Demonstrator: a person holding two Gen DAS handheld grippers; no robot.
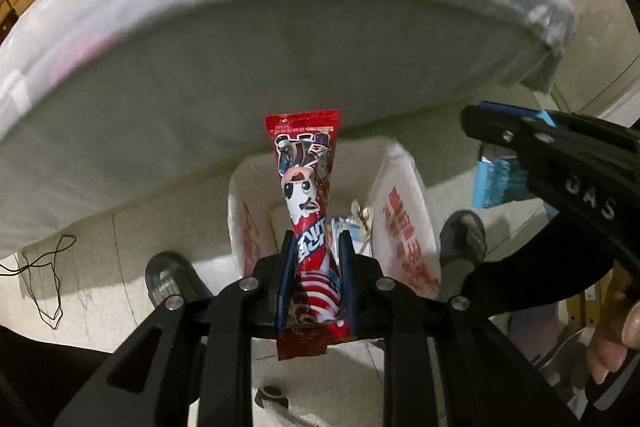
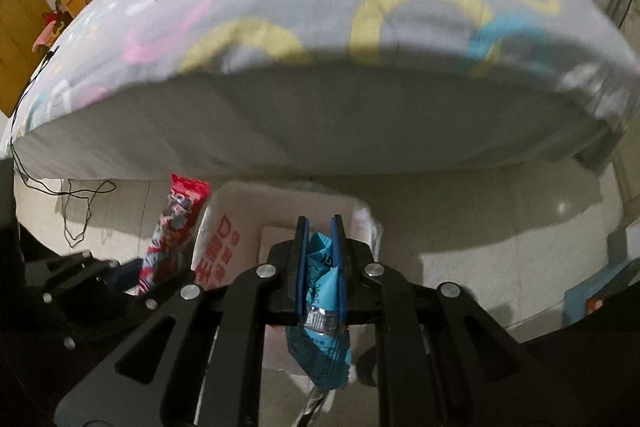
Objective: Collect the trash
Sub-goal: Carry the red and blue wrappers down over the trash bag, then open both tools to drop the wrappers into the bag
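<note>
White plastic lines the bin (image 1: pixel 404 223), which holds a few wrappers at 6 o'clock below the bed (image 1: pixel 240 75). Left tongs (image 1: pixel 316 267) clamp a red snack wrapper (image 1: pixel 308 187) above it; right tongs (image 2: pixel 319 259) clamp a blue wrapper (image 2: pixel 320 315).

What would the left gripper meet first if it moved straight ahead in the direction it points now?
Probably the white bin bag just beyond the left gripper, which is shut on the red wrapper. The bed lies further on; depth is unclear.

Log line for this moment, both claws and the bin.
left claw: shut on red wrapper | right claw: shut on blue wrapper | both above white-bagged bin | nothing released yet
</note>
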